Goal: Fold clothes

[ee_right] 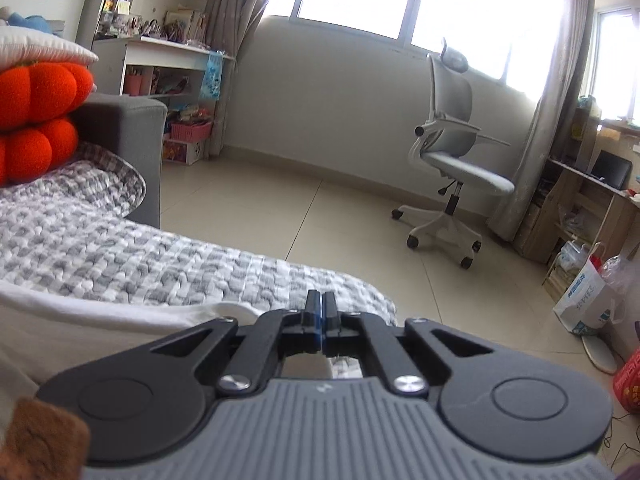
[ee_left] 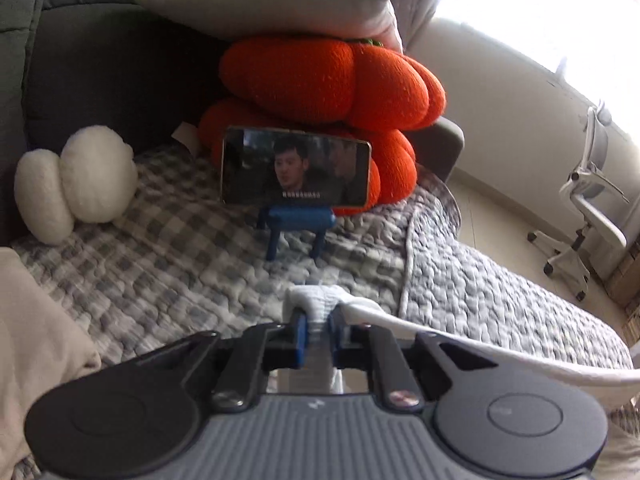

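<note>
Both grippers are closed: your left gripper [ee_left: 318, 322] pinches the white garment [ee_left: 320, 300] above the quilt's [ee_left: 180, 248] front edge, your right gripper [ee_right: 320, 312] holds nothing visible (folding looks barely begun).

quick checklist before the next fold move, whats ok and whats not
1. Left tool shut on the white garment: ok, cloth is bunched between its fingers.
2. Right tool gripping cloth: cannot tell, fingers are shut together and no fabric shows between them.
3. Garment edge running taut from the left tool off to the right: ok.
4. Checked quilt has free room for laying the fold: ok.
5. Phone on its blue stand clear of the garment: ok, it stands further back.
</note>
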`<state>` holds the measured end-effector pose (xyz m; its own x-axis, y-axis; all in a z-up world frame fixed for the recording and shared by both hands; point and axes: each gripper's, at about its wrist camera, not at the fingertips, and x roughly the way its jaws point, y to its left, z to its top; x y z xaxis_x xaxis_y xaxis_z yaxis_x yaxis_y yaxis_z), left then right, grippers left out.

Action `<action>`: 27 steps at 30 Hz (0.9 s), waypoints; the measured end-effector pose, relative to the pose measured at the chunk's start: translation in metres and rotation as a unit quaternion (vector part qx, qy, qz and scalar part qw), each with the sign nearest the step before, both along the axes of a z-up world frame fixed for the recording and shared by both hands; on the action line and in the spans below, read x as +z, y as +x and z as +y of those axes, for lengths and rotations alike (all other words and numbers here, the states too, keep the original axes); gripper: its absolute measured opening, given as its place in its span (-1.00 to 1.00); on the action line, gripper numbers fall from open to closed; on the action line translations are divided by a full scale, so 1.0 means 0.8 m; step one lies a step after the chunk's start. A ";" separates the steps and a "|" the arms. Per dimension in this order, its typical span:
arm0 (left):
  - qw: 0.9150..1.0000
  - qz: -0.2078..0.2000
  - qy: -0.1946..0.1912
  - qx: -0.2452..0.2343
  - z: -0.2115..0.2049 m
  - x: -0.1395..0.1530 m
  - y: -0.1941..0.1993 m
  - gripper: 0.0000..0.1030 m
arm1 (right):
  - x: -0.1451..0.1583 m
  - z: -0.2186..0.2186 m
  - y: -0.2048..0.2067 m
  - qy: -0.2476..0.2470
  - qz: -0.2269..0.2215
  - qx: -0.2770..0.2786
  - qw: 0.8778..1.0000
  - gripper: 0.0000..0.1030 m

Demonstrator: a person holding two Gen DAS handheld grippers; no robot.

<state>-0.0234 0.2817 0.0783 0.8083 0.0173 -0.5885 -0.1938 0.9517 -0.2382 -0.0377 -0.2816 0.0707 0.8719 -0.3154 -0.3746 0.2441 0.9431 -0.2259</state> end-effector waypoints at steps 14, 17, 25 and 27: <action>0.998 0.027 0.049 0.031 0.000 -0.047 0.081 -0.80 | -0.040 0.023 -0.016 -0.007 0.104 0.182 0.978 0.21; 0.998 0.017 0.043 0.041 0.009 -0.051 0.077 -0.80 | -0.055 0.027 -0.051 -0.086 0.137 0.226 0.961 0.23; 0.997 -0.025 0.051 0.057 -0.003 -0.034 0.067 -0.80 | -0.077 0.028 -0.044 -0.075 0.178 0.252 0.948 -0.75; 0.996 -0.034 0.050 0.059 -0.004 -0.027 0.061 -0.80 | -0.083 0.037 -0.034 -0.093 0.172 0.250 0.948 -0.89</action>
<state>0.0253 0.2784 0.0568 0.8350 0.1705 -0.5232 -0.2921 0.9431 -0.1590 -0.0649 -0.2522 0.0045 0.7665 0.0163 -0.6421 -0.3406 0.8579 -0.3848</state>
